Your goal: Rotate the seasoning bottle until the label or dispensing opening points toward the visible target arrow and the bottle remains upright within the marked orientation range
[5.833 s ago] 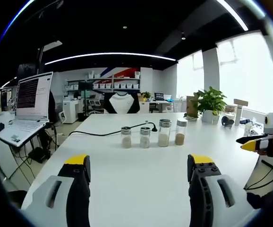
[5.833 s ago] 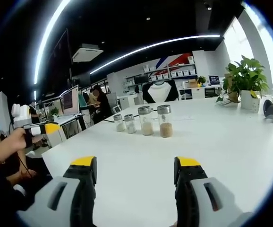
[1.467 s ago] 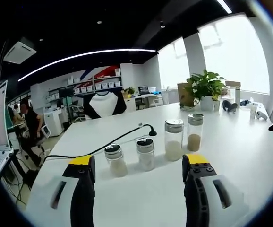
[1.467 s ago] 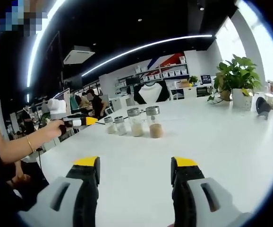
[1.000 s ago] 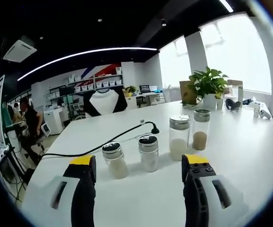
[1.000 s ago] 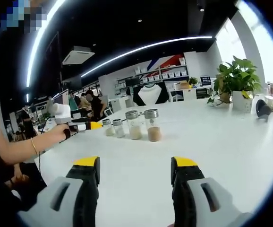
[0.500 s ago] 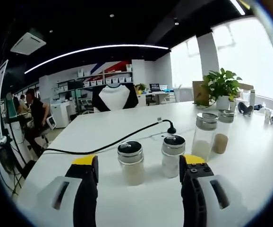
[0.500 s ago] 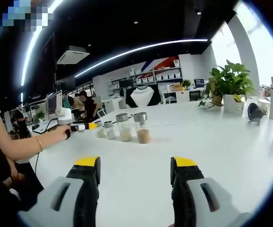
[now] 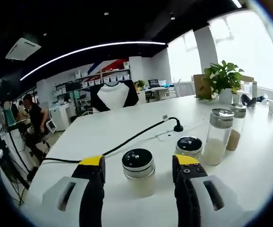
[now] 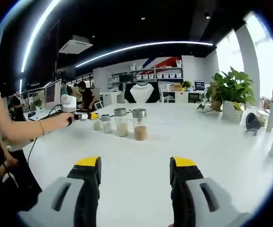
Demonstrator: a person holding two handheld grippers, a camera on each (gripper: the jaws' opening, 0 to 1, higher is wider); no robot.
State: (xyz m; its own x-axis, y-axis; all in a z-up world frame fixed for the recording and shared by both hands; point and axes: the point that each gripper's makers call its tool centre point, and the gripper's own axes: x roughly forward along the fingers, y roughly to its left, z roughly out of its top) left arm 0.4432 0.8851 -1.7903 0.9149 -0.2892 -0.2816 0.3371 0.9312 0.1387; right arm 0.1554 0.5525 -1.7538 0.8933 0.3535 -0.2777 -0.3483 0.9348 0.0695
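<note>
The bottle (image 9: 138, 171) stands upright on the white table (image 9: 127, 132), leftmost in a row of four, between the spread jaws of the left gripper (image 9: 139, 163), untouched; beside it sit a short jar (image 9: 189, 147) and two taller ones; the right gripper (image 10: 134, 165), jaws apart, hangs well back.

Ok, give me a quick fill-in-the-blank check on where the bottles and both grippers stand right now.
1. The white table holds ____ seasoning bottles in a row.
2. The left gripper has its jaws on either side of the end bottle, whose cap is ____ in colour.
3. A black ____ lies across the table behind the bottles.
4. The right gripper has its jaws ____, with nothing between them.

Missing words: four; black; cable; open
</note>
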